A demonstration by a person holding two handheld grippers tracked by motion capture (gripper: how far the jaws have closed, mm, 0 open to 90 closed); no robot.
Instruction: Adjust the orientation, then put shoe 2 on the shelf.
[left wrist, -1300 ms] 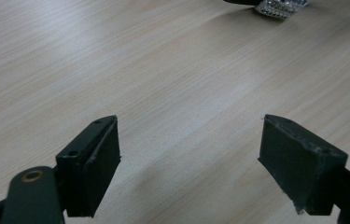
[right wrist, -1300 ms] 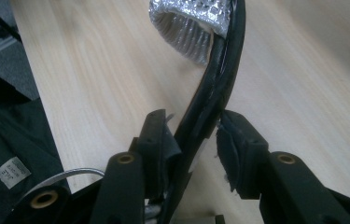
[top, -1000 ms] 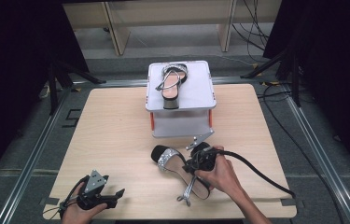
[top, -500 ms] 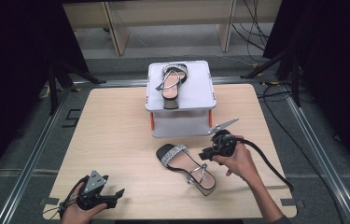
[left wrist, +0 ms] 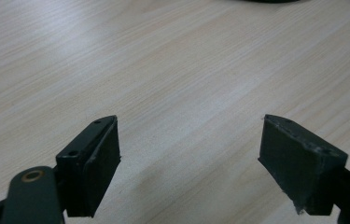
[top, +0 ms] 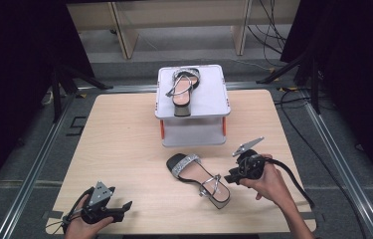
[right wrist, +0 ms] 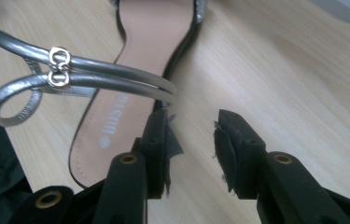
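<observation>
Closest to the near edge of the counter, the left gripper rests low in the person's left hand, pointing across the wood toward the right. Seen from its own camera, its fingers stand wide apart with bare wood grain between them, touching nothing.

A little farther in and to the right, the person's right hand holds the right gripper, which points left at the heel end of the sandal on the counter. Its fingers have just been opening and now stand a small way apart; the gap between them shows bare wood. In the right gripper view one finger lies right beside the sandal's edge, its tip just under the end of the silver ankle straps, though I cannot tell whether it touches them. The grey three-cornered plate on this gripper tilts up toward the far right, and its cable loops back along the forearm.

The sandal lies flat on its sole, slantwise in the near middle of the counter, its glittering toe band toward the far left and its heel toward the near right, the strap buckle standing up near the heel.

Beyond it, at the far middle of the counter, stands a white raised platform. On top lies the second sandal, toe pointing away, silver straps crossing its sole.
</observation>
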